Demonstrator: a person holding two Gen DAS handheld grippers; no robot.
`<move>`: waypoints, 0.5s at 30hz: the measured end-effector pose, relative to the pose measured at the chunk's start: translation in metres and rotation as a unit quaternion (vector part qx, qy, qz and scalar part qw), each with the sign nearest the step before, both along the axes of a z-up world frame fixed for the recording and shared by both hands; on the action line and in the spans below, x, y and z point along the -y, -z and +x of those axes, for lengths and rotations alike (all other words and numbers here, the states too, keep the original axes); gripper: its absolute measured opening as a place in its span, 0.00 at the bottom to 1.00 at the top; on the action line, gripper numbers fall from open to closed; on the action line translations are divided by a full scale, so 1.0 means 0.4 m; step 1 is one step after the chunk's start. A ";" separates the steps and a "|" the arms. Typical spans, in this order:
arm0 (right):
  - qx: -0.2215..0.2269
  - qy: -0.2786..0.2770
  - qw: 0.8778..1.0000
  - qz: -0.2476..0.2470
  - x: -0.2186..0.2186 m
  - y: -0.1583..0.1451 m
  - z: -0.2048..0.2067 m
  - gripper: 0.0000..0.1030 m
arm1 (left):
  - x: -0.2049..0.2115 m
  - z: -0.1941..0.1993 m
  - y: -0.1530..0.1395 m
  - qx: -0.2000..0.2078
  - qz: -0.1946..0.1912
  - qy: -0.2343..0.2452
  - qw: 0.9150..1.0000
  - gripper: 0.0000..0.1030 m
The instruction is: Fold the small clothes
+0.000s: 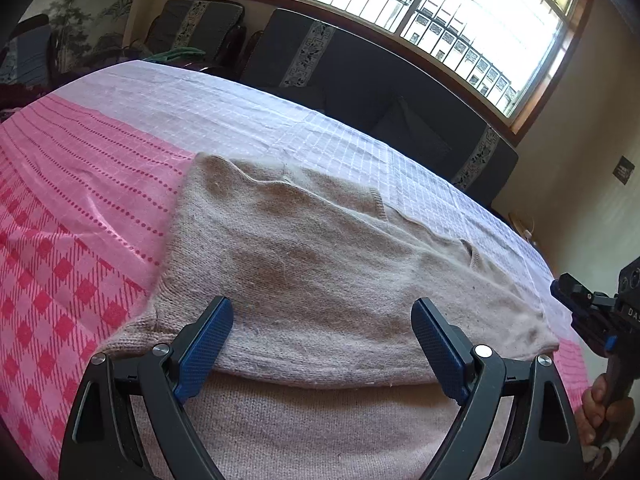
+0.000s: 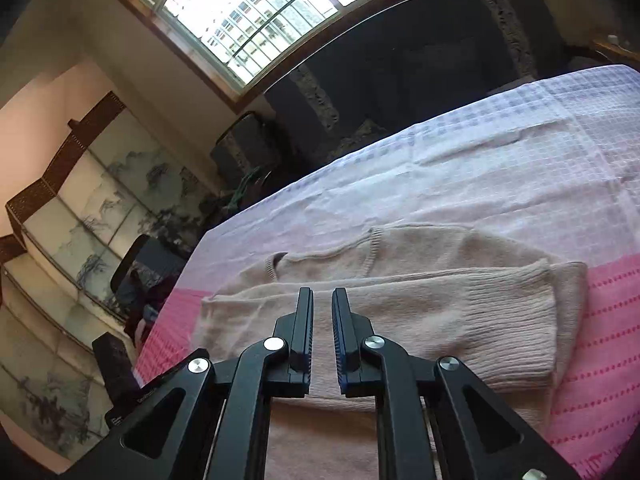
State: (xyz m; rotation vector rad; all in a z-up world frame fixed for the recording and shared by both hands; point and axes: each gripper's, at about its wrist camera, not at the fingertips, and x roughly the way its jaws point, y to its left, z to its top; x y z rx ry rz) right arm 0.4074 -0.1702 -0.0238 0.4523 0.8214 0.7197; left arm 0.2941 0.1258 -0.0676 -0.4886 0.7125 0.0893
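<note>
Left wrist view, L to R. I see the pink-and-white checked cloth covering the table (image 1: 72,208), pink w/ diamond pattern at left, white grid toward the far side. On it lies the beige knitted sweater (image 1: 320,248), partly folded: one layer doubled over another, fold edge running across the frame just ahead of my fingers. Its long axis runs from near-left to far-right in this view, w/ a ribbed hem at the near-left end. My left gripper (image 1: 322,316) hangs over the near part of the sweater, jaws spread wide, blue pads (image 1: 204,348) either side of the folded edge, nothing between them; whether the pads touch the knit I cannot tell. At far right, a person's hand (image 1: 600,412) grips the handle of the other tool, just beside the table edge.

Right wrist view, L to R. Painted folding screen (image 2: 80,216) at left, dark cushioned bench (image 2: 400,64) under the barred window (image 2: 256,12). The sweater (image 2: 440,320) lies across the frame, long axis roughly L-R, ribbed cuff or hem end at right on the pink part of the cloth, neckline toward the far-left. My right gripper (image 2: 322,300) sits above the sweater's near-middle, jaws nearly together w/ a narrow gap, empty; no fabric caught.
</note>
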 end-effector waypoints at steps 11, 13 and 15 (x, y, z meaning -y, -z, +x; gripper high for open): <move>0.048 -0.249 0.947 -0.199 -0.534 0.045 0.115 0.16 | -0.128 -0.034 0.027 -0.008 -0.049 -0.126 0.991 0.88; 0.048 -0.265 0.940 -0.210 -0.576 0.068 0.129 0.28 | -0.128 -0.032 0.029 -0.011 -0.048 -0.125 0.991 0.88; 0.044 -0.283 0.934 -0.212 -0.604 0.086 0.133 0.40 | -0.127 -0.025 0.029 -0.013 -0.044 -0.120 0.992 0.88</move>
